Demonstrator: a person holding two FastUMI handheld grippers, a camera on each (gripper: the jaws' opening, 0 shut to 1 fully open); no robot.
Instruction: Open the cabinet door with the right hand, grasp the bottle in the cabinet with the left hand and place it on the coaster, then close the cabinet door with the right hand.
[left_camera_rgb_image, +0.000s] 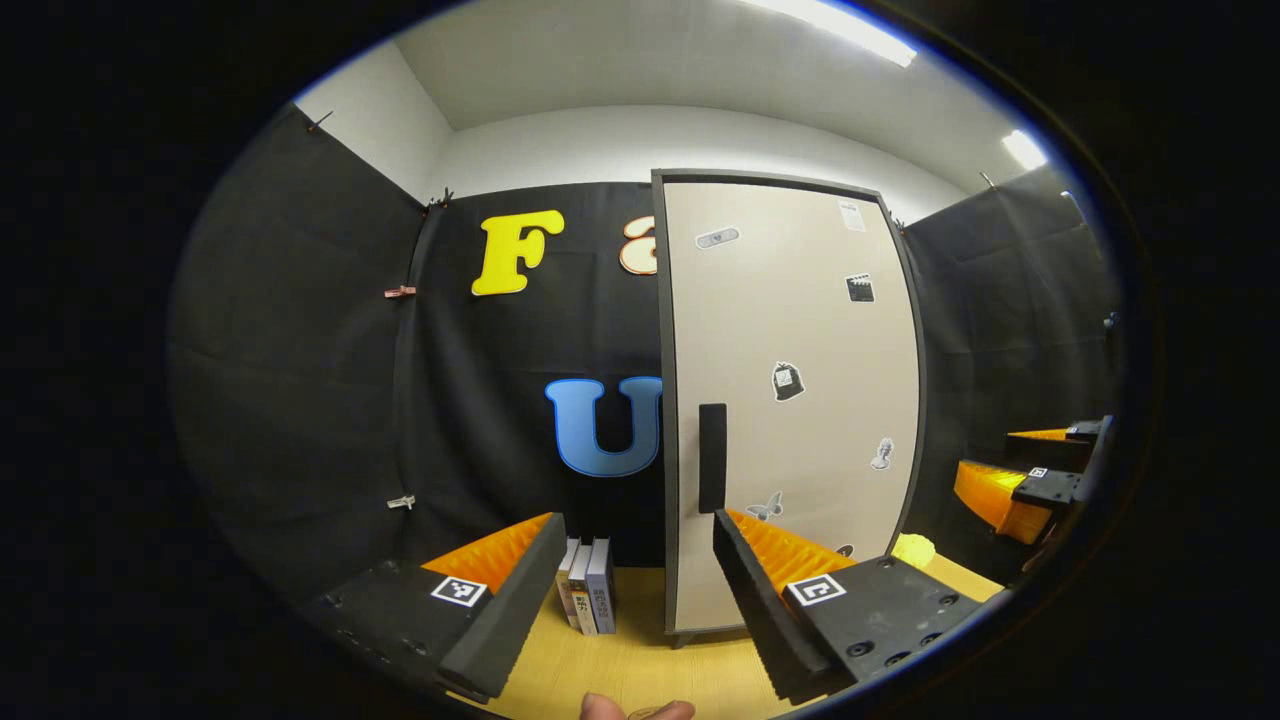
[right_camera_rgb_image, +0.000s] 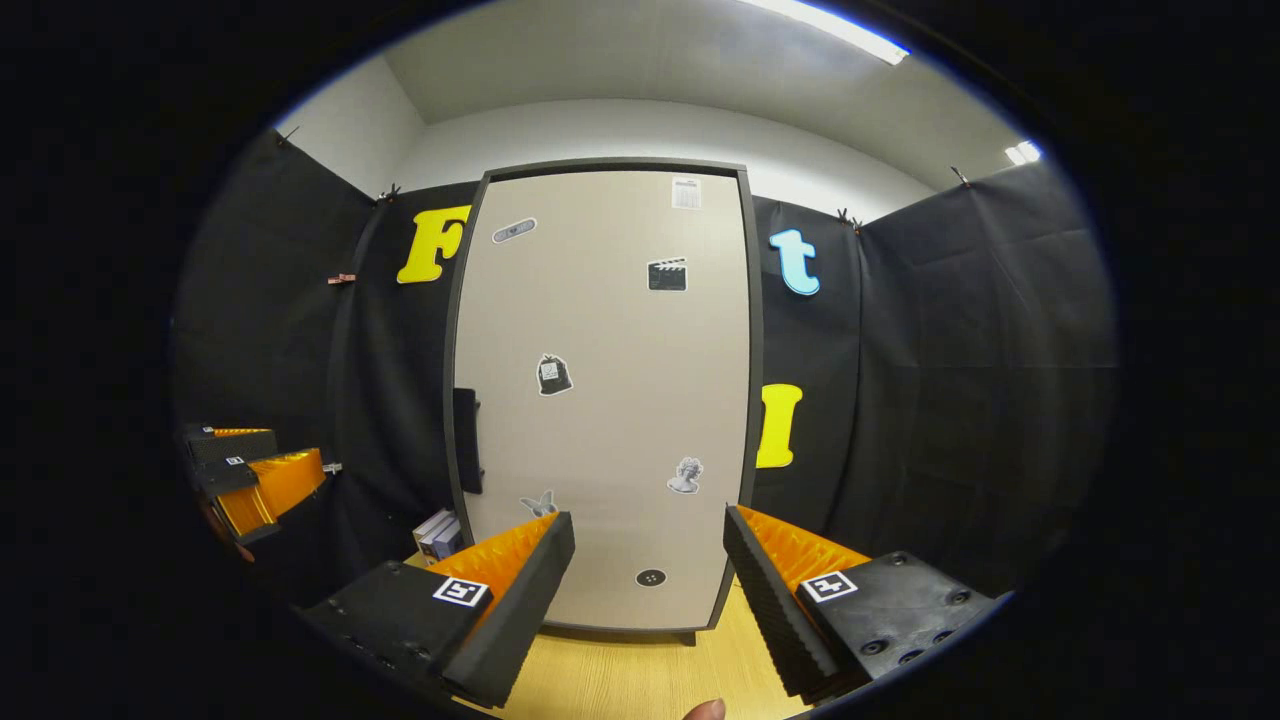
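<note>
While the cabinet door (right_camera_rgb_image: 610, 390) stands closed at frame centre, the right gripper (right_camera_rgb_image: 648, 590) gapes wide, empty; the left gripper (left_camera_rgb_image: 635, 590) likewise, its handle (left_camera_rgb_image: 712, 457) just above.

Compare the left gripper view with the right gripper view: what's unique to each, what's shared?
Left gripper view alone: a yellow object on the table beside the cabinet's right edge, and the right gripper farther off. Right gripper view alone: the left gripper farther off. Both: the shut beige cabinet door with its black handle, the upright books, the light wooden table.
</note>
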